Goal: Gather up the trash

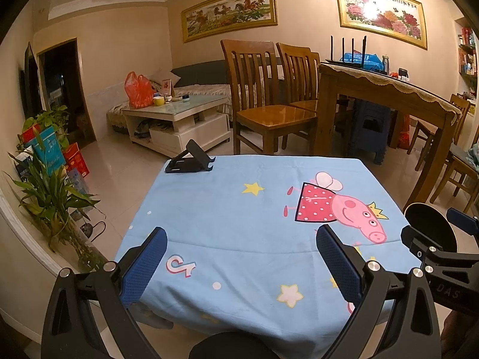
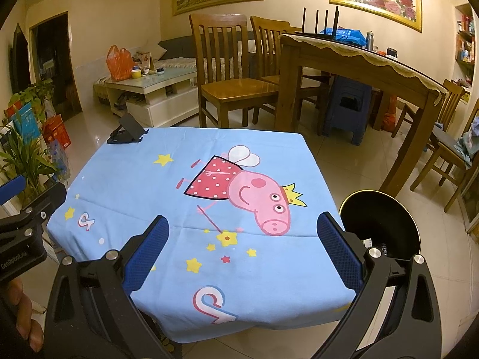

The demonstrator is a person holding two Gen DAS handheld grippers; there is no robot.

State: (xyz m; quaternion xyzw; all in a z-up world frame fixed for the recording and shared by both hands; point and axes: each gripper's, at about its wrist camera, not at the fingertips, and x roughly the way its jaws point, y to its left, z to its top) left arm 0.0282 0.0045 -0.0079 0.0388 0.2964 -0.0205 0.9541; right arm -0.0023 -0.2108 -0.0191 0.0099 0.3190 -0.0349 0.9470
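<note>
- Left gripper (image 1: 239, 257): held over the near edge of the small table; its blue-padded jaws are spread wide with nothing between them.
- Right gripper (image 2: 241, 254): held likewise over the near edge, jaws spread wide and holding nothing; its body also shows at the right edge of the left wrist view.
- Tablecloth (image 1: 227, 218): light blue, printed with a cartoon pig in a red dress and yellow stars; it covers the small table and hangs over the near edge.
- Phone stand (image 1: 189, 161): black, folded into a wedge, resting on the far left corner of the cloth.
- Trash bin (image 2: 378, 224): round, black and open-topped; it stands on the tiled floor just beside the table's right near corner, close to the right gripper. Its contents cannot be made out.
- Background: wooden chairs (image 1: 263, 104) and a dining table (image 1: 383, 89) far right; a white coffee table (image 1: 176, 119) bearing an orange bag (image 1: 138, 89) far left.
</note>
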